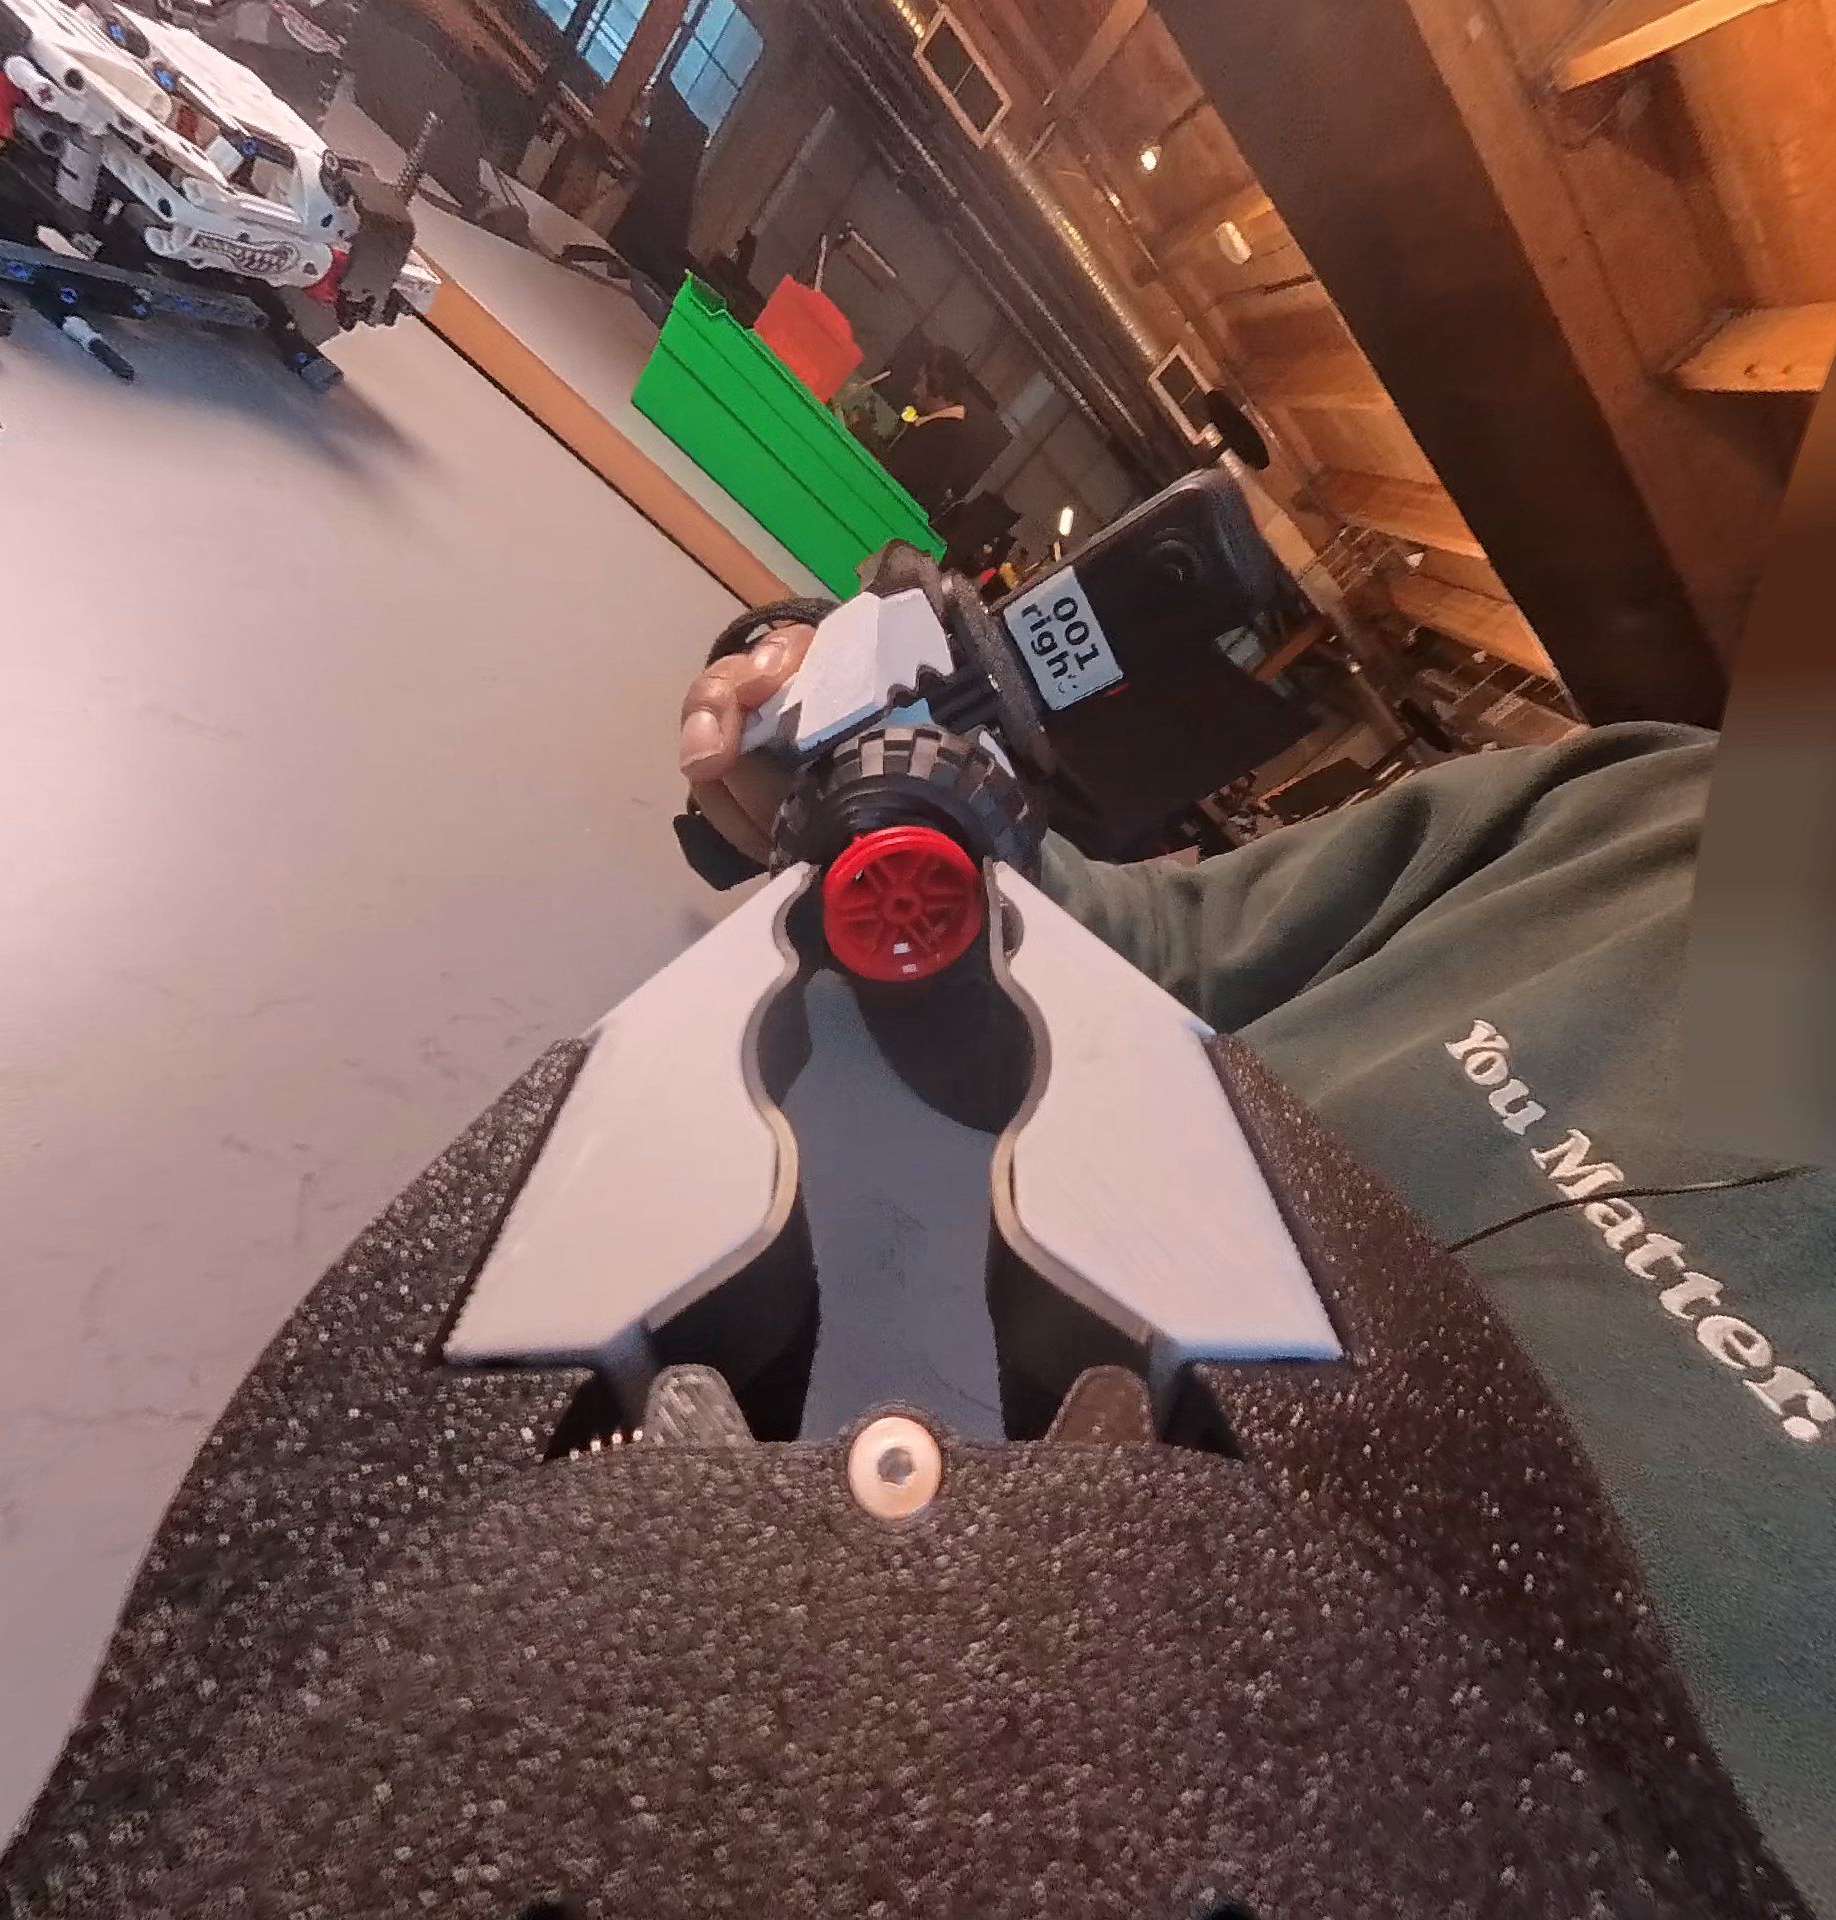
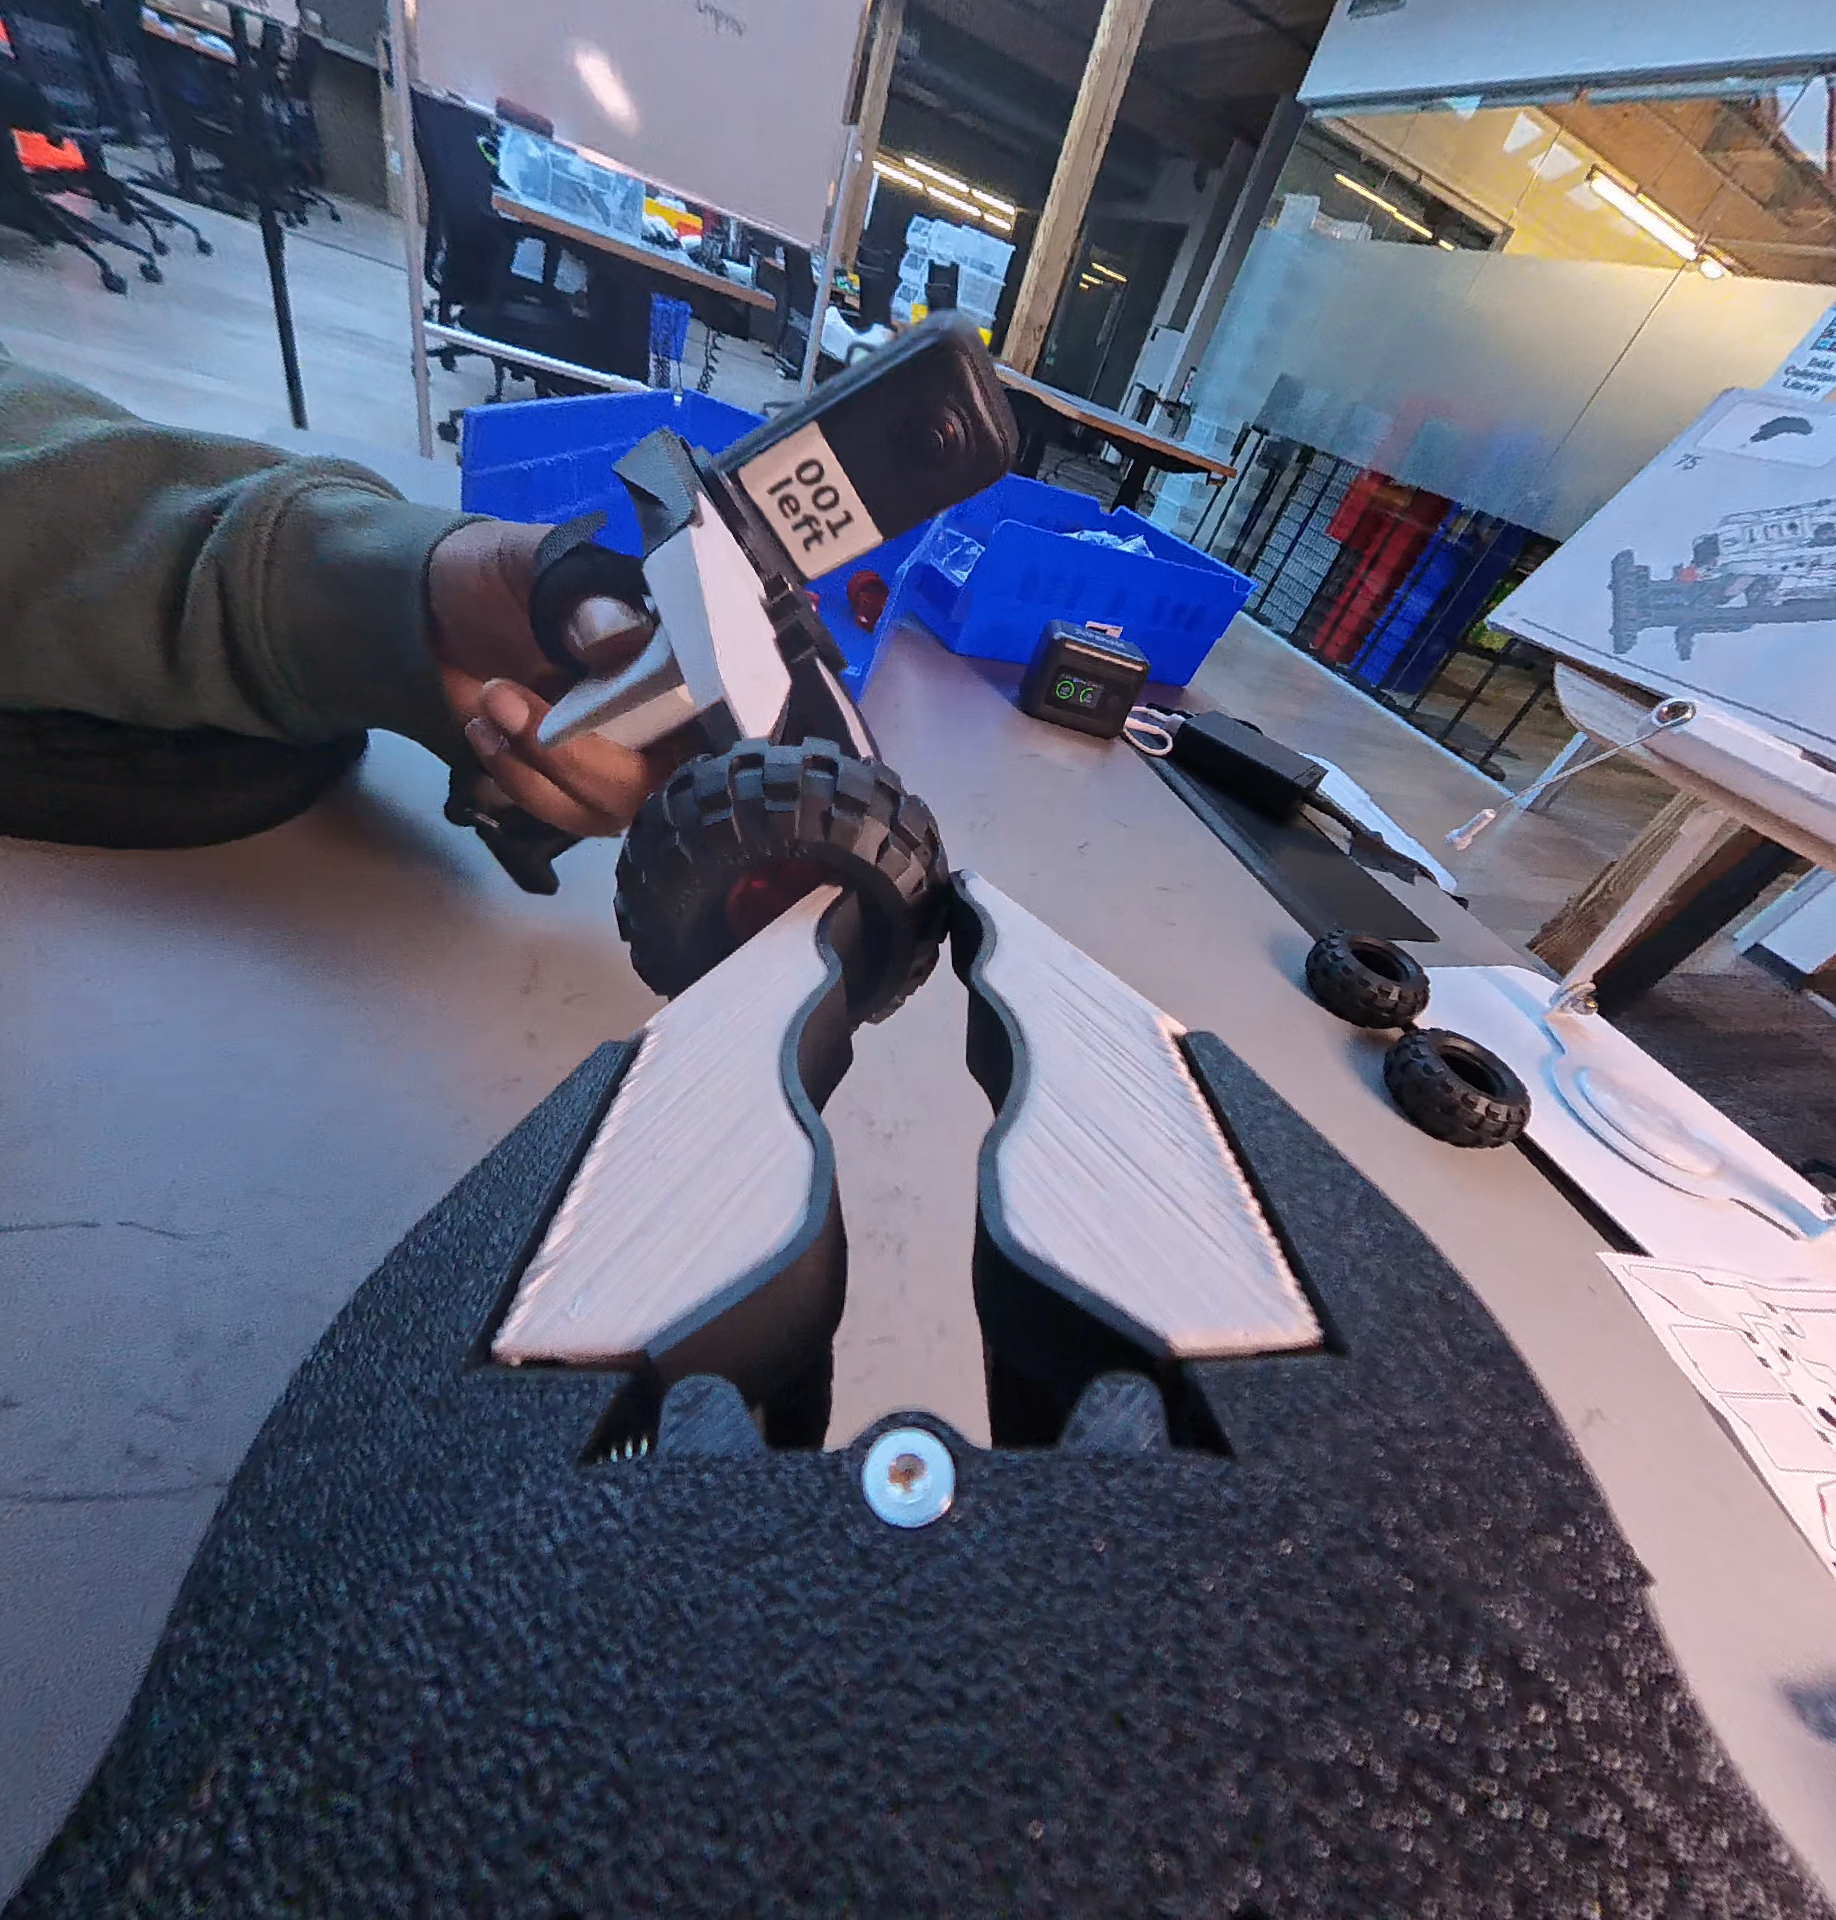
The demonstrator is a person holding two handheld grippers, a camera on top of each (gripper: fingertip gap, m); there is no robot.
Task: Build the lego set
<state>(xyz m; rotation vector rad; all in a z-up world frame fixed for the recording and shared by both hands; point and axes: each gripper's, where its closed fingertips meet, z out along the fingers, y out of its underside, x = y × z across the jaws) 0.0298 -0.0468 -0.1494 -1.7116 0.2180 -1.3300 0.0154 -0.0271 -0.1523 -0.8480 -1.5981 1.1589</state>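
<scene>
Left wrist view shows the table (image 1: 218,831) with the white model (image 1: 187,197) at its far end, well apart from the grippers. Nearer, the left gripper (image 1: 901,883) is closed on the red hub (image 1: 901,920), whose other end sits in the black tyre (image 1: 898,795). In the right wrist view the right gripper (image 2: 893,904) pinches that tyre's (image 2: 779,821) tread between nearly closed fingers, above the table. Two spare tyres (image 2: 1413,1029) lie on the table to the tyre's right.
</scene>
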